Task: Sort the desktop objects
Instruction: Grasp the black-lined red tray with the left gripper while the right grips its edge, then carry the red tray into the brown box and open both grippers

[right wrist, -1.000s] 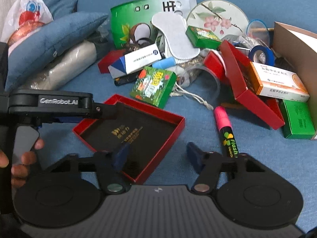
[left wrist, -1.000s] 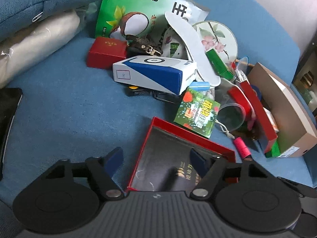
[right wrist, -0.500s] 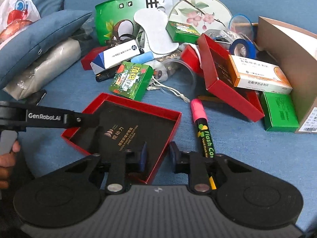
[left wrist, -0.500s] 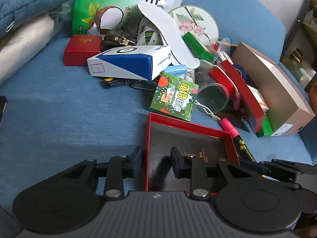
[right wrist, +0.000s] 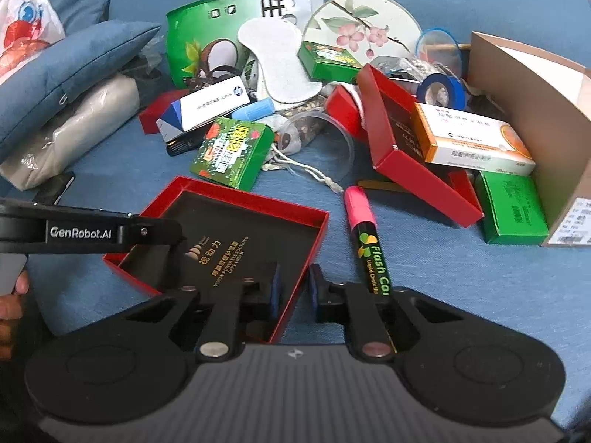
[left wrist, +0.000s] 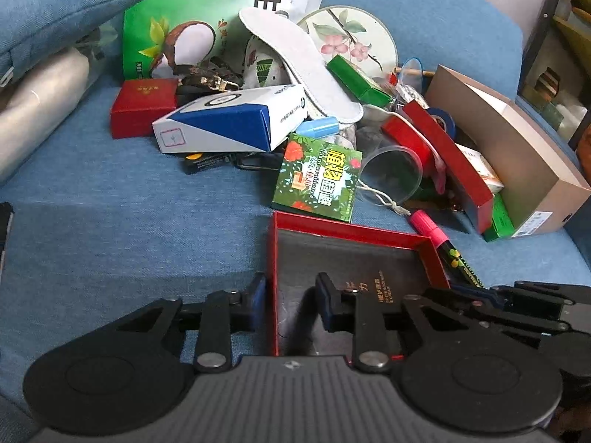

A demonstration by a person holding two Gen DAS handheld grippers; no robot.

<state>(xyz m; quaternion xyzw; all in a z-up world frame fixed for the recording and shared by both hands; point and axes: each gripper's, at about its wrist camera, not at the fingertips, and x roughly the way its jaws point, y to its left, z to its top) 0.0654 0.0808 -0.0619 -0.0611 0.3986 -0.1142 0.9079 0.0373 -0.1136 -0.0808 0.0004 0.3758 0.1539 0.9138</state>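
A shallow red box lid with a black inside [left wrist: 354, 258] [right wrist: 236, 229] lies open side up on the blue sofa seat. My left gripper [left wrist: 290, 304] straddles its left wall, one finger outside and one inside, jaws narrowed on the wall. My right gripper [right wrist: 293, 289] straddles its right wall the same way. A pink chalk marker [right wrist: 364, 236] [left wrist: 443, 245] lies just right of the lid. A green patterned box [left wrist: 319, 181] [right wrist: 231, 155] sits just beyond the lid.
Behind lies a clutter: a blue-white carton [left wrist: 229, 123], a small red box [left wrist: 142, 105], a green coconut bag [right wrist: 221, 33], a white insole [left wrist: 299, 62], a clear cup [left wrist: 391, 173], a tilted red box [right wrist: 402, 147], an orange-white medicine box [right wrist: 472, 140], a brown cardboard box [left wrist: 517, 155]. Blue cushions [right wrist: 70, 70] lie left.
Both grippers have narrowed from wide open and come down over the red lid's opposite walls, left on the left wall, right on the right wall. The lid has stayed in place.
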